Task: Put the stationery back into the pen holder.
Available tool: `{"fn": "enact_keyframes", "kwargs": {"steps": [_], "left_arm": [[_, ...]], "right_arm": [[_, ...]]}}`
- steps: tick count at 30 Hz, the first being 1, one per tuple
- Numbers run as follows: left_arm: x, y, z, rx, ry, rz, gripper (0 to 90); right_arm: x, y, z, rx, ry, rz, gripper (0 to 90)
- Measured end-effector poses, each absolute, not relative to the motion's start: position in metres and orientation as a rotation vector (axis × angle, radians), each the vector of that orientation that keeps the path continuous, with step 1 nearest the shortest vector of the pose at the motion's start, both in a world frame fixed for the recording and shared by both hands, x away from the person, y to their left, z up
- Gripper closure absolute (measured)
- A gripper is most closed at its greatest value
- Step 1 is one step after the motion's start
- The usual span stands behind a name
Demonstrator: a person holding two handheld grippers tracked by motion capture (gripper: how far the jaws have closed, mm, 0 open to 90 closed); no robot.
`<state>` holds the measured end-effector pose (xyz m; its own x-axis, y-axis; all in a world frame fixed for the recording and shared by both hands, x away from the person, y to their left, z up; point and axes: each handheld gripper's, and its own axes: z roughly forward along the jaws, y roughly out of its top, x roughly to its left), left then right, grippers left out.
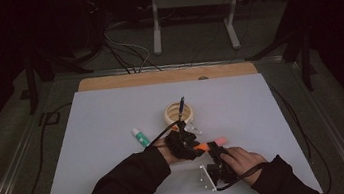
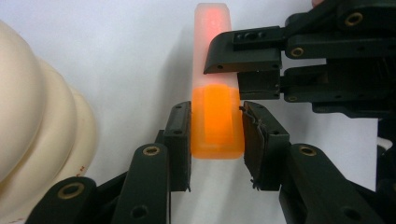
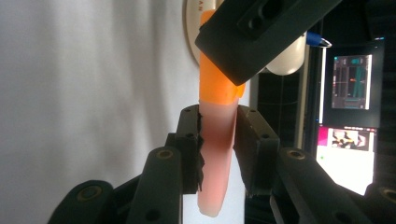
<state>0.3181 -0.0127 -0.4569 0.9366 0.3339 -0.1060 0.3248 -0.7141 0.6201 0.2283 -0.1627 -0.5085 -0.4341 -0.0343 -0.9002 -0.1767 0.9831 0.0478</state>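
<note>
On the white counter, left of centre in the high view, a green-and-white marker lay by itself. Just right of it, at the middle of the frame, the left tool gripped the orange body of a highlighter; in the left gripper view its two pads pressed the orange barrel from either side, clamped on it. Above that tool in the high view stood a cream ringed cup with a blue pen upright in it, and the cup's ribbed wall occupied the left edge of the left gripper view. To the lower right of centre, the right tool met the highlighter's pale pink cap end; its pads sat against the cap on both sides, clamped on it. No earlier picture was available for comparison. The highlighter was held off the counter, spanning the two tools.
</note>
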Motion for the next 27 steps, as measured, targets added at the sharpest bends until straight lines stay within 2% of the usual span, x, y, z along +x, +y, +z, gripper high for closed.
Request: {"fn": "enact_keyframes", "kwargs": {"steps": [11,14,16,18,25,27], "left_arm": [[0.319,-0.013,-0.458,2.406,0.465,-0.009,64.4],[0.319,-0.01,-0.459,2.346,0.455,-0.01,63.0],[0.319,-0.009,-0.459,2.334,0.448,-0.003,59.6],[0.318,-0.005,-0.458,2.291,0.44,0.026,52.5],[0.311,0.004,-0.458,2.254,0.427,0.046,46.3],[0.309,0.007,-0.459,2.245,0.423,0.044,41.2]], "right_arm": [[0.227,-0.163,-0.512,-0.125,2.025,0.17,75.4],[0.227,-0.165,-0.51,-0.114,2.021,0.182,75.4],[0.227,-0.166,-0.509,-0.076,2.023,0.188,75.4],[0.229,-0.168,-0.505,-0.069,2.025,0.188,75.5],[0.232,-0.172,-0.498,-0.02,2.015,0.214,75.4],[0.232,-0.174,-0.494,0.003,2.017,0.224,75.4]]}}
